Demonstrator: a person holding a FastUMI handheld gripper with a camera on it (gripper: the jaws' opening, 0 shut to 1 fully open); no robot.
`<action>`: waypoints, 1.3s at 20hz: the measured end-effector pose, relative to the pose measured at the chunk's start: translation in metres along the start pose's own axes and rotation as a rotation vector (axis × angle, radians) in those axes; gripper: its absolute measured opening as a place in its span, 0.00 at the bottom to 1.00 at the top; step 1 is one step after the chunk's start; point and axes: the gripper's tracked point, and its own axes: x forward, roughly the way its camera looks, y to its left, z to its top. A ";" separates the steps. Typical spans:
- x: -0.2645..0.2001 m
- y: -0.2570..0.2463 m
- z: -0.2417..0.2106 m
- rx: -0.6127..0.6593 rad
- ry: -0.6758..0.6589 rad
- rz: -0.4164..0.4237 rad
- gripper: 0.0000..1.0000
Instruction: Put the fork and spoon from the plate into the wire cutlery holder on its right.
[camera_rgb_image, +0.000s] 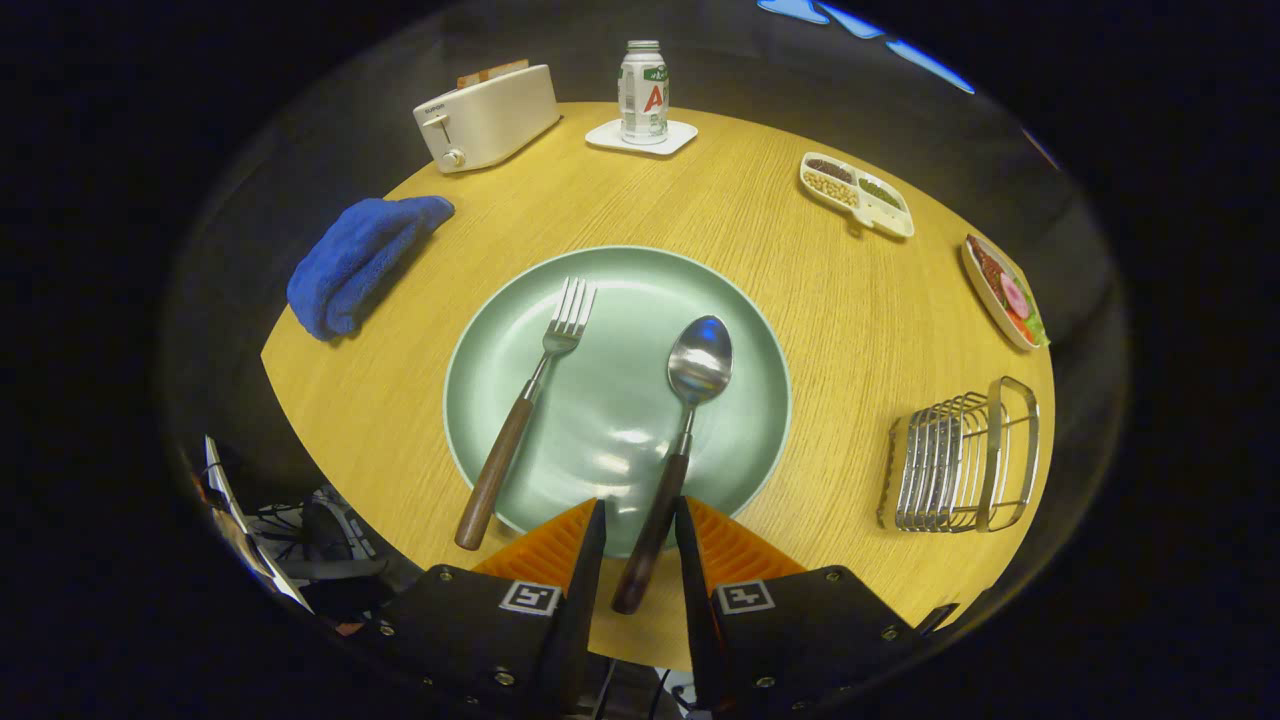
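Observation:
A pale green plate (745, 360) lies in the middle of the round wooden table. On its left half rests a fork (528, 405) with a brown wooden handle that sticks out over the near rim. A spoon (690, 400) with the same kind of handle lies on the right half. My gripper (640, 505) is open, and the spoon's handle (652, 535) runs between the two orange fingers, close to the right one. There is a gap on the left side. The wire cutlery holder (960, 460) stands on the table to the right of the plate, beyond the right finger.
A folded blue cloth (355, 260) lies left of the plate. At the far side stand a white toaster (488, 118) and a can on a white coaster (643, 95). Two snack dishes (856, 193) (1003, 292) sit far right, behind the holder.

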 end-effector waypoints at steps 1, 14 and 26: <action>0.003 0.000 0.000 0.005 0.023 0.001 0.42; 0.014 -0.019 0.020 -0.034 0.155 0.052 0.01; -0.047 -0.042 0.019 -0.134 0.242 0.134 0.01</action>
